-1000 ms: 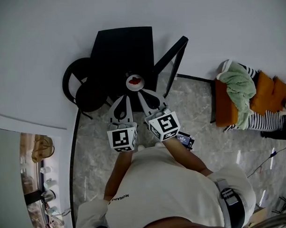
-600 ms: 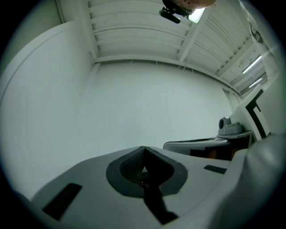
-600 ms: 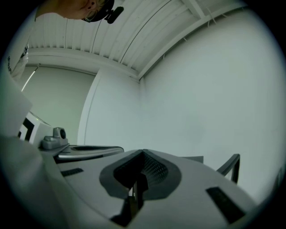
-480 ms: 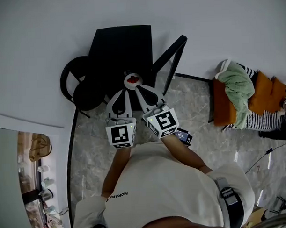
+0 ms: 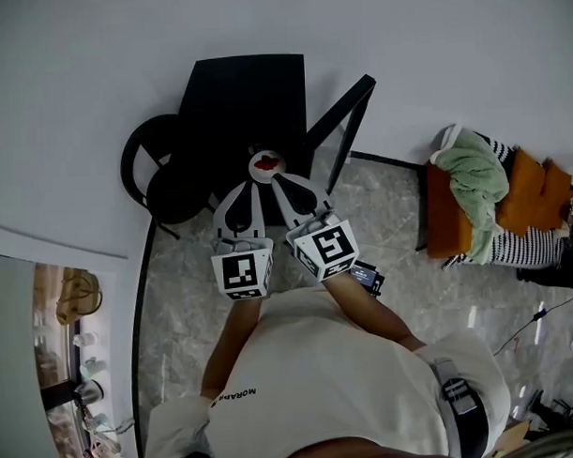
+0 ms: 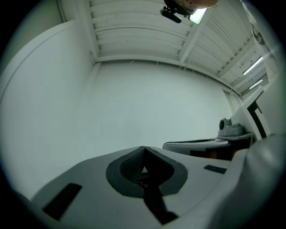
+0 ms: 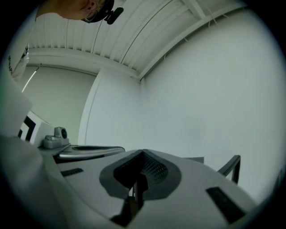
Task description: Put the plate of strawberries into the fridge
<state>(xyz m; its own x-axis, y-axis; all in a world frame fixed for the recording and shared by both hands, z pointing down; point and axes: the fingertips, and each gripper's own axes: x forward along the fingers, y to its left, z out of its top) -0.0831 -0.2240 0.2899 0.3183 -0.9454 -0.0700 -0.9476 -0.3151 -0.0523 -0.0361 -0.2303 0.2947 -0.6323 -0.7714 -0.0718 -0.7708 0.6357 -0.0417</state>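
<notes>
A small white plate of strawberries [image 5: 265,163] hangs over the near edge of a black table [image 5: 244,93] in the head view. My left gripper [image 5: 254,181] and right gripper [image 5: 279,180] meet at its near rim, one on each side, both shut on it. In the left gripper view the left gripper [image 6: 142,169] has its dark pads pressed together. The right gripper [image 7: 136,175] shows a thin pale edge pinched between its pads. Both gripper views look up past the jaws, so the plate and berries are hidden there. No fridge is in view.
A round black chair [image 5: 161,176] stands left of the table and a black chair frame [image 5: 343,113] right of it. An orange stool piled with clothes [image 5: 482,198] sits at the right. A white wall lies behind, and a cluttered shelf [image 5: 76,372] shows at lower left.
Both grippers and the plate have shifted slightly up and left in the head view, toward the table, then held nearly still. The grip on the plate is unchanged.
</notes>
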